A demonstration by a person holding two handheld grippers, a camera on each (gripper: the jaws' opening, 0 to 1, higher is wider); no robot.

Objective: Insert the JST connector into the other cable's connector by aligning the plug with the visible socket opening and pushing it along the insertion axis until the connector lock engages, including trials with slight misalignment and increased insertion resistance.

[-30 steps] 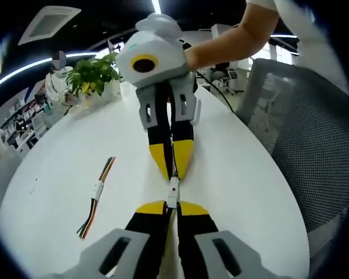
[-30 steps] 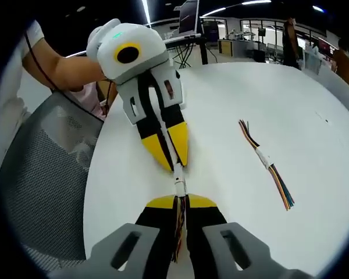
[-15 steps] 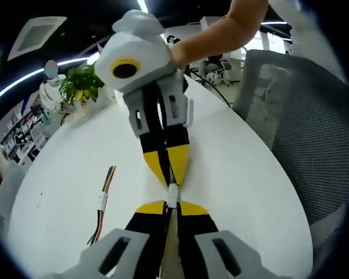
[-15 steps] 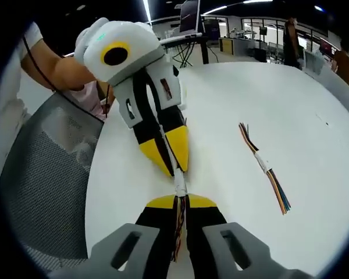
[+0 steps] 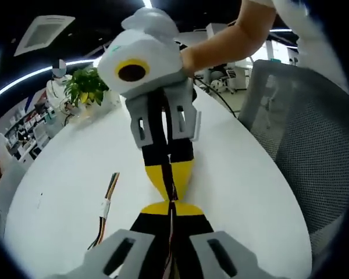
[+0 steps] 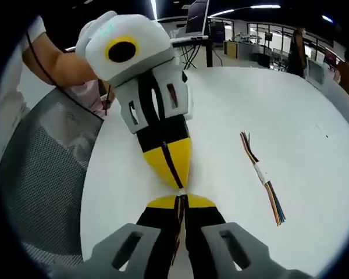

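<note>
Two tongs meet tip to tip above the white desk. Left tongs are pressed together on a cable; right tongs pinch their own cable. Any connector is hidden between the touching yellow tips. One spare wire bundle lies well apart.

The white desk is round-edged and glossy, its curved near edge running beside a grey mesh chair. One spare bundle of coloured wires with a white band around its middle lies flat on the desk, well in from the edge; the right gripper view catches it too. A potted green plant stands at the far edge.
</note>
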